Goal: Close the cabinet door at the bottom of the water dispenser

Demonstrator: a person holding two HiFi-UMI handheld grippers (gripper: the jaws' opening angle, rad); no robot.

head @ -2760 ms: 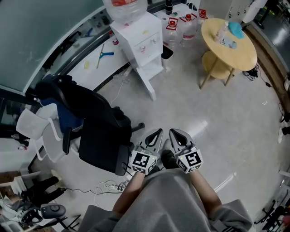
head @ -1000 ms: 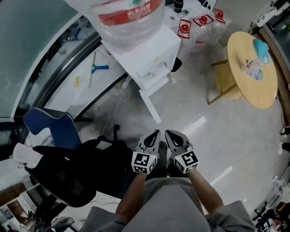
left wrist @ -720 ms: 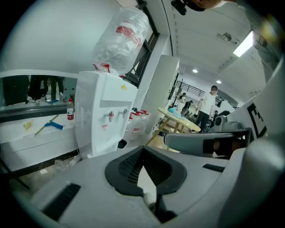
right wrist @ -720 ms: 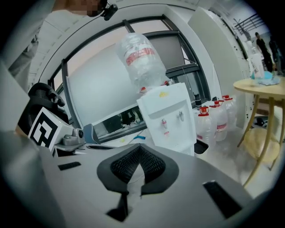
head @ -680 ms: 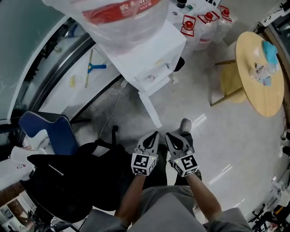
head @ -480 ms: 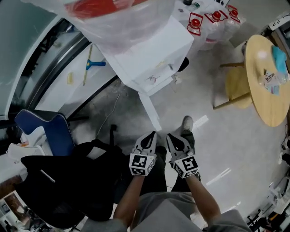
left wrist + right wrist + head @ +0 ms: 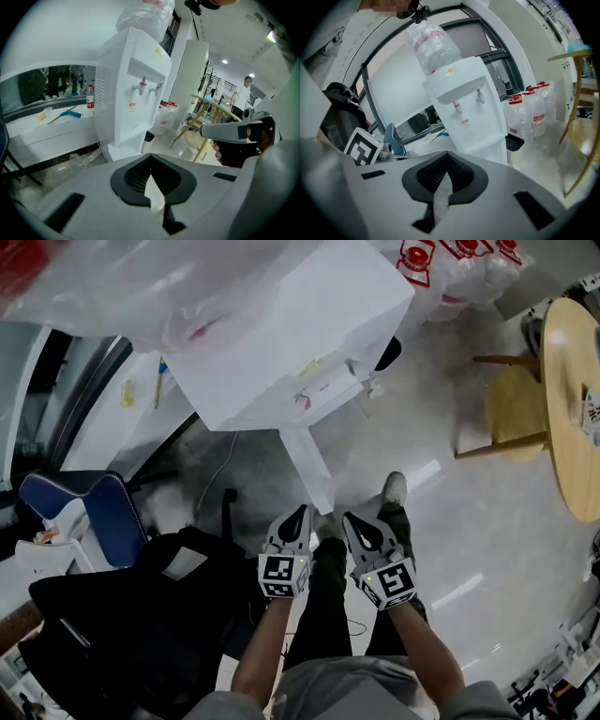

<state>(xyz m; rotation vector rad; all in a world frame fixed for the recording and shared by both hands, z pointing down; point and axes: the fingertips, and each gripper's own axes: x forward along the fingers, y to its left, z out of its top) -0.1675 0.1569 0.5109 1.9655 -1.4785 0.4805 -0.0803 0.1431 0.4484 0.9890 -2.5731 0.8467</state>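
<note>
The white water dispenser [image 7: 291,334] fills the top of the head view, with a clear bottle [image 7: 103,277] on top. Its bottom cabinet door [image 7: 306,468] stands open, a white panel that swings out toward me. My left gripper [image 7: 297,513] and right gripper [image 7: 352,519] are held side by side just short of the door's free edge, both shut and empty. The left gripper view shows the dispenser [image 7: 131,93] ahead beyond the left gripper [image 7: 150,157]. In the right gripper view the dispenser [image 7: 464,112] stands beyond the right gripper [image 7: 446,154].
A black office chair [image 7: 141,615] and a blue chair [image 7: 94,512] stand at the left. Full water bottles [image 7: 441,268] and a dark bin [image 7: 386,352] sit right of the dispenser. A round wooden table [image 7: 572,381] is at the far right. The person's shoe [image 7: 394,488] is near the door.
The person has walked up to the dispenser, which now looms much larger. The grippers have stayed shut and side by side and are now close to the open door's edge.
</note>
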